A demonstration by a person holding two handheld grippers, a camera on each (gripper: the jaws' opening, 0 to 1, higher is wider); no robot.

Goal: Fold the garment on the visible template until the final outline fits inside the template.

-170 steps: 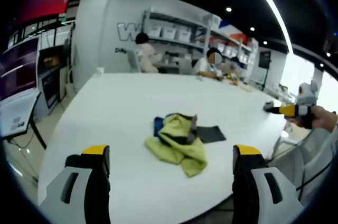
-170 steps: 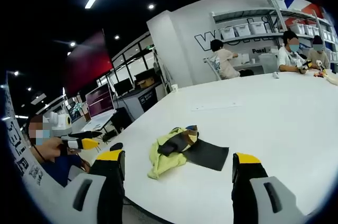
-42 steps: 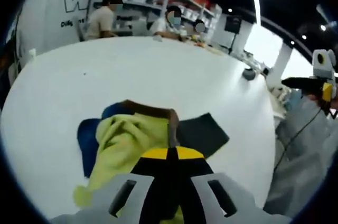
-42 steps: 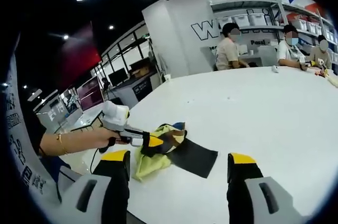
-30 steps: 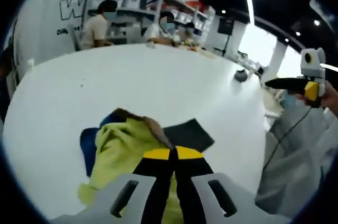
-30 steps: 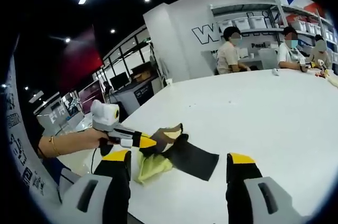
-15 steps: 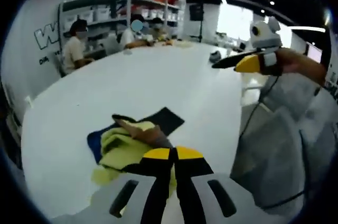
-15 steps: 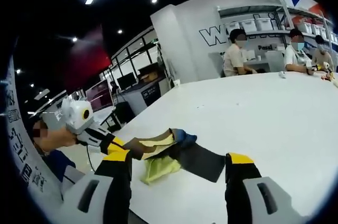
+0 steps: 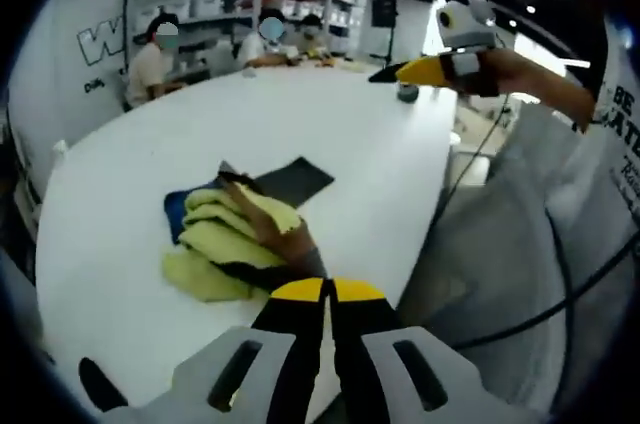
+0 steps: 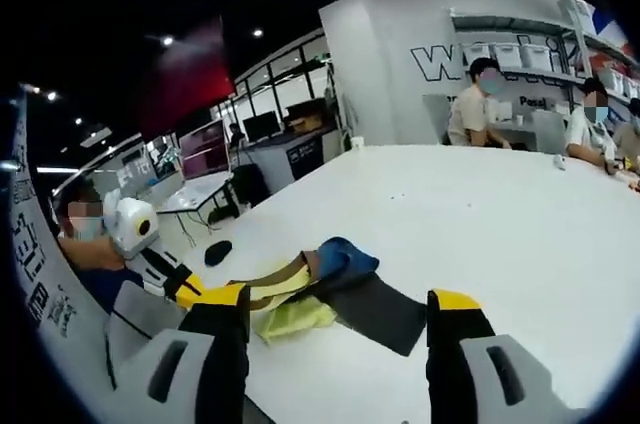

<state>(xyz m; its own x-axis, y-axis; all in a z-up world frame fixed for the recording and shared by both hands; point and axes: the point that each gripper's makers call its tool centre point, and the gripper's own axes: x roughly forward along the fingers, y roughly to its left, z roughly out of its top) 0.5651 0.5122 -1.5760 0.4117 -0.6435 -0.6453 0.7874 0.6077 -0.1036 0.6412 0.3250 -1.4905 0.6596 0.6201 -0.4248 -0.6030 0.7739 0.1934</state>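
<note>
While the left gripper (image 9: pixel 325 294) clamps its jaws on a pulled-out corner of the crumpled yellow-green, blue and brown garment (image 9: pixel 228 234), the dark rectangular template (image 9: pixel 290 181) lies at one o'clock of the heap on the white table (image 9: pixel 130 184). From the right gripper view, the right gripper (image 10: pixel 338 309) stands wide apart, holding nothing, garment (image 10: pixel 300 289) at eleven o'clock of the template (image 10: pixel 375 309).
</note>
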